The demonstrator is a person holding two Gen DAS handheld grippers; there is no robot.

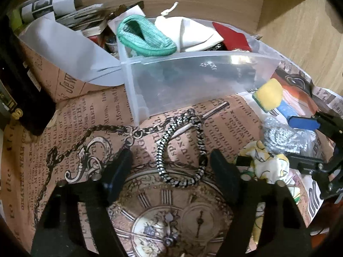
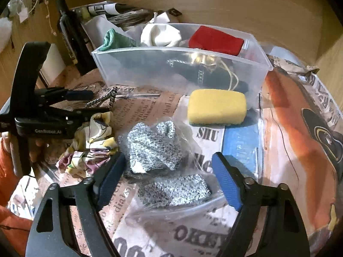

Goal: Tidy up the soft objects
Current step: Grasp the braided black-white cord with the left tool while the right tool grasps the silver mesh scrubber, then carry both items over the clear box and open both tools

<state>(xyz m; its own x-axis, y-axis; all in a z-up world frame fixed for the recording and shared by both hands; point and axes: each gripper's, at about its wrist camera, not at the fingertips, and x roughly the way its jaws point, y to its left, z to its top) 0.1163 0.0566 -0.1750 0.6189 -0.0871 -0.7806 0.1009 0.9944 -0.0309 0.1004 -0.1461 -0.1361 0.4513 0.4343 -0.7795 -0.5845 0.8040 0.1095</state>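
- Here the left gripper (image 1: 169, 167) stood wide open over a black-and-white cord loop (image 1: 182, 150) lying on the printed paper (image 1: 107, 111), holding nothing
- The right gripper (image 2: 169, 175) was also spread wide around a bagged grey knit (image 2: 158, 150)
- A yellow sponge (image 2: 216, 107) lay just beside the clear bin (image 2: 133, 68)
- A floral cloth (image 2: 94, 143) sat between the grippers

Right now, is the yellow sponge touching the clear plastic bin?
Cannot tell. In the right wrist view the yellow sponge lies right in front of the clear plastic bin, overlapping its front wall; neither view shows a contact or a gap plainly.
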